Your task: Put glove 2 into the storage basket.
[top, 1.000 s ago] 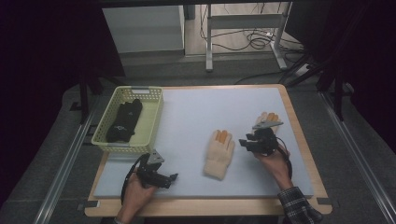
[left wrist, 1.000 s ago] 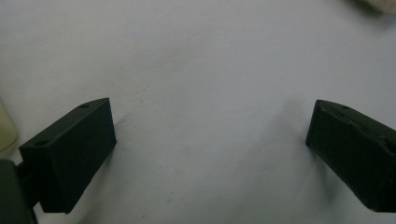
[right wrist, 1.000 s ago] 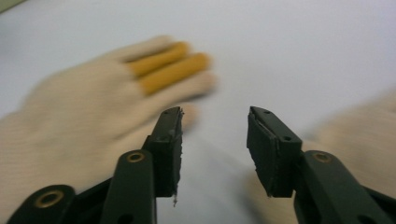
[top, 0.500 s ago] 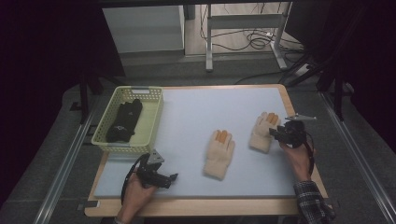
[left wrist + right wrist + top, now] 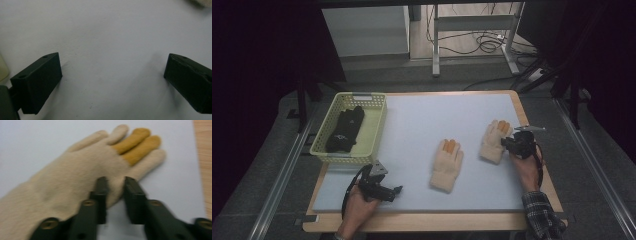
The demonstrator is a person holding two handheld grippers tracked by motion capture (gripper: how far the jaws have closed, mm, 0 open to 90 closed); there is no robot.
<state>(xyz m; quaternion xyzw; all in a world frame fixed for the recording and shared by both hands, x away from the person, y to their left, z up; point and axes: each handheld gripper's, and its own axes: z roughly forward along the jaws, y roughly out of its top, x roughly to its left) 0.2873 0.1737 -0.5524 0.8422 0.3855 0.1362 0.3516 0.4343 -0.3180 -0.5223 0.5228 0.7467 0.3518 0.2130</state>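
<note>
A: Right gripper (image 5: 114, 185)?
B: Jaws have just been closing, now pinched on the edge of the right glove (image 5: 75, 182). A fold of knit sits between the 2 pads.

A: Where's that glove?
B: Right side of the blue mat (image 5: 412, 125), at about 3 o'clock from mat centre, in the high view (image 5: 492, 142). Gripper (image 5: 508, 145) comes at it from the 3 o'clock side, touching its edge.

A: Left gripper (image 5: 112, 77)?
B: Wide open, nothing between the jaws, hovering over bare mat. In the high view it sits at about 7 o'clock (image 5: 398, 190).

A: How will the glove handle?
B: Judging by looks: light, soft, floppy knit. It will drape and sag from a pinch, not slippery, nothing to break. Side edge near the palm works; the cuff would hang tidier.

A: Axis?
B: Long axis runs cuff to fingertips, fingers toward about 12 to 1 o'clock, cuff toward 6 to 7. 2 orange fingers at the far end.

A: Anything else?
B: Second glove (image 5: 447, 165) flat near centre, same heading, well apart. Yellow basket (image 5: 377, 127) at 9 to 10 o'clock with dark gloves (image 5: 344, 130) inside.
</note>
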